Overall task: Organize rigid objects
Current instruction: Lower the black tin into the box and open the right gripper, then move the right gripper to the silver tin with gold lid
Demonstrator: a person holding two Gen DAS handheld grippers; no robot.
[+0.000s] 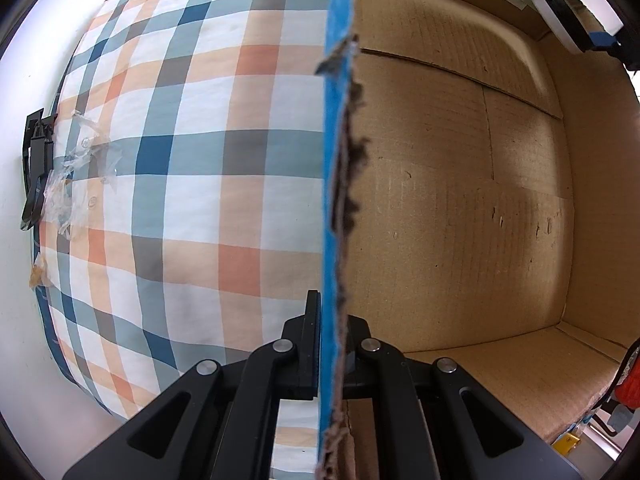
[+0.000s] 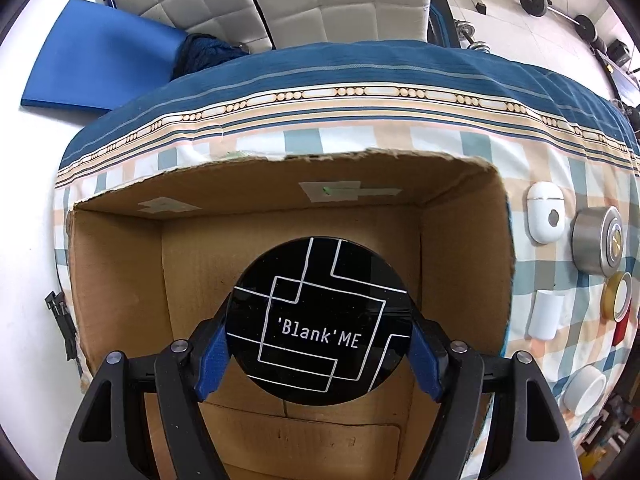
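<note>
Right gripper (image 2: 316, 354) clamped on black disc (image 2: 318, 320) over box (image 2: 460, 240) | left gripper (image 1: 330, 344) pinched on box wall | disc could get dropped crooked if let go early

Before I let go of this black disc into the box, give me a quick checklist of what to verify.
1. Disc gripped between the right jaws: ok.
2. Disc over the box opening, not the rim: ok.
3. Box floor below free of items: ok.
4. Left jaws clamped on the box wall, steadying it: ok.
5. Disc low enough to drop gently: cannot tell.
6. Other items, such as the white case, outside the box and clear of the jaws: ok.
</note>
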